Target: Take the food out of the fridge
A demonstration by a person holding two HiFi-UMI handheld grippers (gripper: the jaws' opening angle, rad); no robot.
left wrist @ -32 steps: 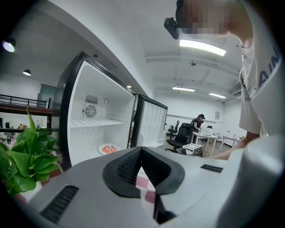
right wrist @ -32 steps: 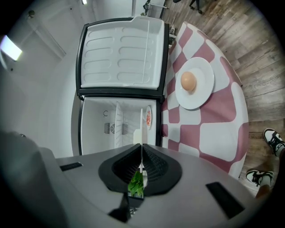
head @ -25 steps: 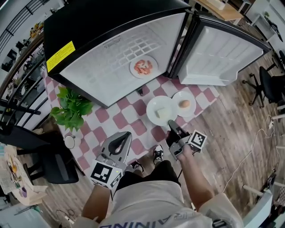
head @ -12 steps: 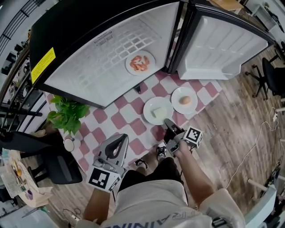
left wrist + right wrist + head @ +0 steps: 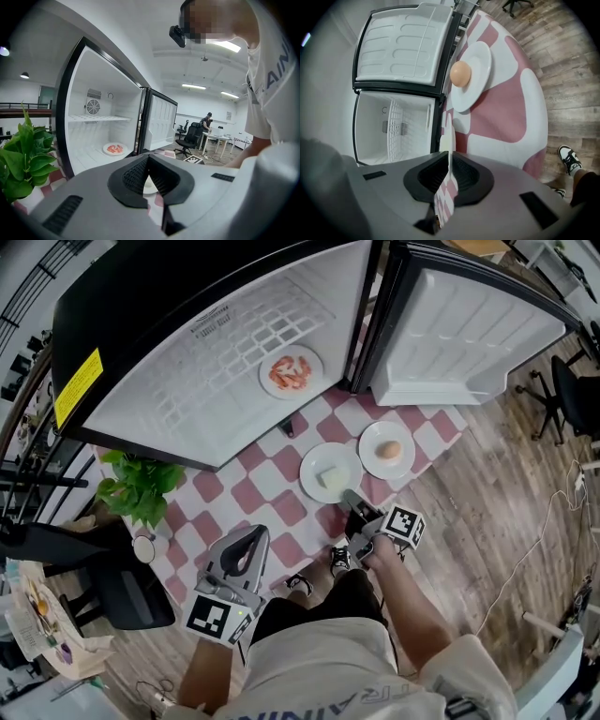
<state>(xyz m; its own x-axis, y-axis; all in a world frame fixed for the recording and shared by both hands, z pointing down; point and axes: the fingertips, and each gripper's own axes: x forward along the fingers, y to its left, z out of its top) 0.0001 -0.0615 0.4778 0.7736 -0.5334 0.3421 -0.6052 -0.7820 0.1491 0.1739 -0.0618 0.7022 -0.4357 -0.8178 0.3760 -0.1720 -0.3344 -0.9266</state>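
Food plate (image 5: 328,472) lowered, right tongs (image 5: 352,501) clamping it

The fridge (image 5: 187,296) stands wide open, its door (image 5: 469,334) swung clear to the right, so the way in beneath the wire shelf (image 5: 234,343) is free except for the plate of shrimp (image 5: 291,372) near the front right. On the checked table (image 5: 258,498) the middle strip lies bare. The block plate (image 5: 342,460) and egg plate (image 5: 373,442) crowd the right, and a potted plant (image 5: 141,488) fills the left corner.
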